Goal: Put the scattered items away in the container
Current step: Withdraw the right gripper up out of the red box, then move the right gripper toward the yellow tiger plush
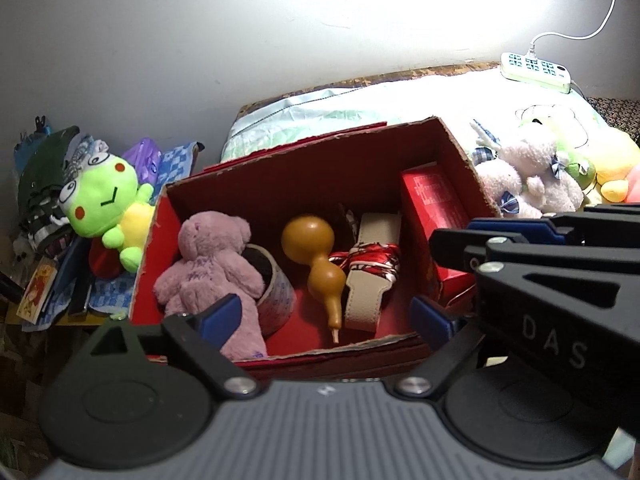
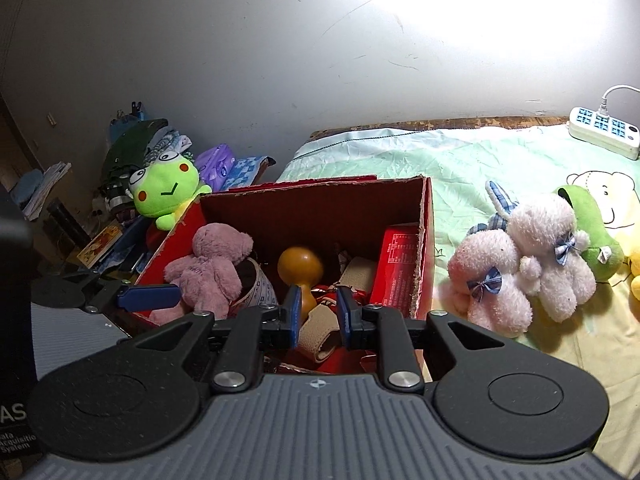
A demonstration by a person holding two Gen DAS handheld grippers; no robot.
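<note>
Hovering over the open red cardboard box (image 1: 304, 184) on the pale green bedsheet (image 2: 400, 156).
Inside lie a pink plush bear (image 1: 212, 264) and a tan wooden gourd (image 1: 316, 264); the left gripper (image 1: 326, 318) gapes empty, the right gripper (image 2: 318, 316) is nearly closed, empty.

A bed (image 2: 400, 160) with a pale green sheet (image 2: 460, 168) carries the red cardboard box (image 2: 427, 240) at its left end. To the box's right, two pink plush rabbits (image 2: 516, 264) lie touching each other on the sheet, a green plush (image 2: 592, 232) just behind them. A white power strip (image 2: 604, 132) rests at the far edge by the wall.
</note>
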